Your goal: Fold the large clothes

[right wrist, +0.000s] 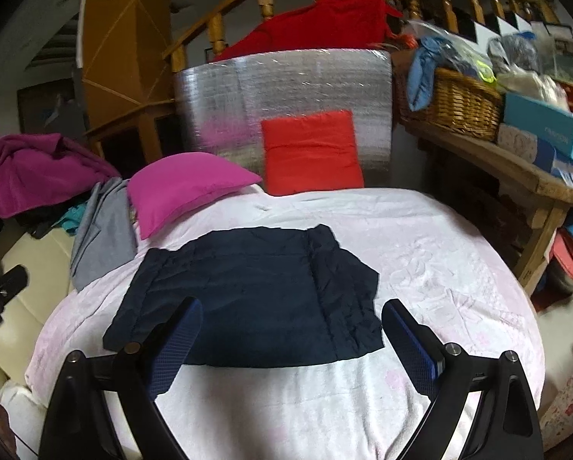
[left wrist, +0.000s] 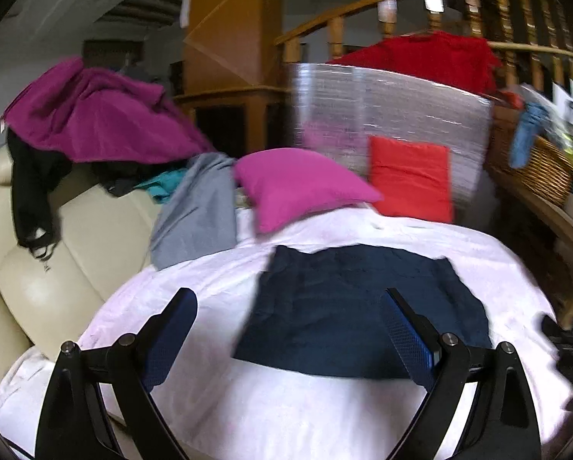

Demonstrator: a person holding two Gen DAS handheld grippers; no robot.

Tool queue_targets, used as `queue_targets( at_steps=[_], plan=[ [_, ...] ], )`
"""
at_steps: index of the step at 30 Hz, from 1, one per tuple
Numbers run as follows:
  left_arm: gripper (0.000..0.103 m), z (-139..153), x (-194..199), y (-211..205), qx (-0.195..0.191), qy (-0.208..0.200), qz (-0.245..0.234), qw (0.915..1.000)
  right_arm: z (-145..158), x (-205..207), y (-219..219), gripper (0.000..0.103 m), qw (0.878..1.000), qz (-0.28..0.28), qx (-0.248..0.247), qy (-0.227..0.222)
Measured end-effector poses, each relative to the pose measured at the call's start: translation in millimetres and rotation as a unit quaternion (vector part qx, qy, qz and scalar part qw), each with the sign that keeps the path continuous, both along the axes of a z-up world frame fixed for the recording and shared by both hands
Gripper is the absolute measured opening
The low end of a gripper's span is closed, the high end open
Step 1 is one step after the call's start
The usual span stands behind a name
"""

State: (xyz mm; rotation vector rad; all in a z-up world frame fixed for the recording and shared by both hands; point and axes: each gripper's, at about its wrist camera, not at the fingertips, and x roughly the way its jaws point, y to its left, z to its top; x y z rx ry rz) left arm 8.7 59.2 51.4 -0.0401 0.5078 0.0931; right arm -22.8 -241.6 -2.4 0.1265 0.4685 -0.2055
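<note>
Left wrist view: the left gripper [left wrist: 288, 329] hangs released above the dark navy folded garment [left wrist: 363, 306] lying flat on the pale pink bedspread [left wrist: 194, 283].

Right wrist view: the right gripper [right wrist: 291, 339] gapes empty over the garment [right wrist: 248, 299]. It looks partly folded; 1 more fold likely needs both near corners pinched.

A magenta pillow [right wrist: 183, 188] lies on the pale pink bedspread [right wrist: 420, 253], beside a red cushion [right wrist: 311, 153] propped against a silver foil panel [right wrist: 286, 84]. A grey garment [right wrist: 102, 230] drapes off the bed's edge. A wicker basket [right wrist: 462, 103] sits on the wooden shelf [right wrist: 516, 168], near a teal box [right wrist: 543, 126].
</note>
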Motion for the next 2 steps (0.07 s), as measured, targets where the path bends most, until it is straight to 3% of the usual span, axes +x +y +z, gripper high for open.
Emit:
queue_targets(
  at_steps=[2],
  plan=[
    [0.096, -11, 31, 28, -0.008, 0.024, 0.033, 0.9991, -2, 13, -26, 0.096, 1.0, -0.023, -0.013, 0.0]
  ],
)
